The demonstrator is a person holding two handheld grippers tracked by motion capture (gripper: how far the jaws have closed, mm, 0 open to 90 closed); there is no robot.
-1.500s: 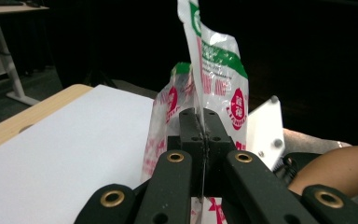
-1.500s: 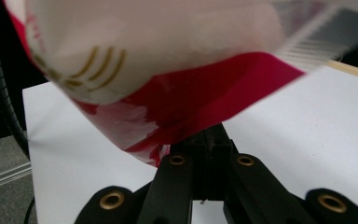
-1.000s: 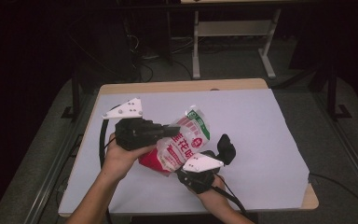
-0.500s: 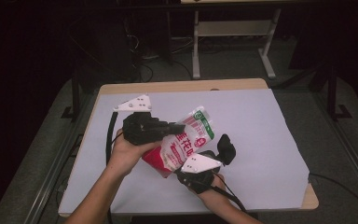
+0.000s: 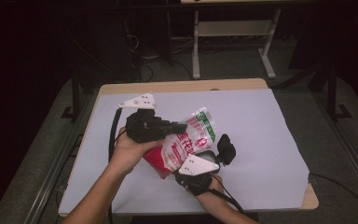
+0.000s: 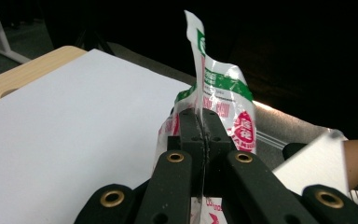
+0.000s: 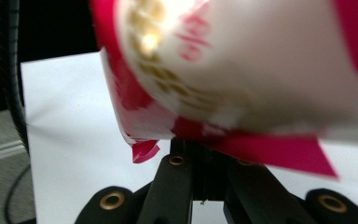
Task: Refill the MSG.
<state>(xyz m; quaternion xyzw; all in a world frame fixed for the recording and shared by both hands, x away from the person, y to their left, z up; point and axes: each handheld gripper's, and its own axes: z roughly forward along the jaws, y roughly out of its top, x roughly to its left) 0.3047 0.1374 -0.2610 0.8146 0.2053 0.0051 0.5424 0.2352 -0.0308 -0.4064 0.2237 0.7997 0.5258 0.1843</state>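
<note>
Tearing of the snack bag (image 5: 179,147), held above the tabletop (image 5: 261,135) at lower centre, is risked because both grippers' fingers (image 6: 200,135) are clamped on opposite edges

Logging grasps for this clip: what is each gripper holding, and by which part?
Both hold the same red-and-white snack bag. The left gripper pinches its thin upper edge near the green band; the right gripper is shut on its red bottom edge.

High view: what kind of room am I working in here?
Probably a lab or recording workspace, not a home: a wooden table covered with a white sheet, loose cables on the carpeted floor, and a metal-framed white stand in the dark background.
</note>
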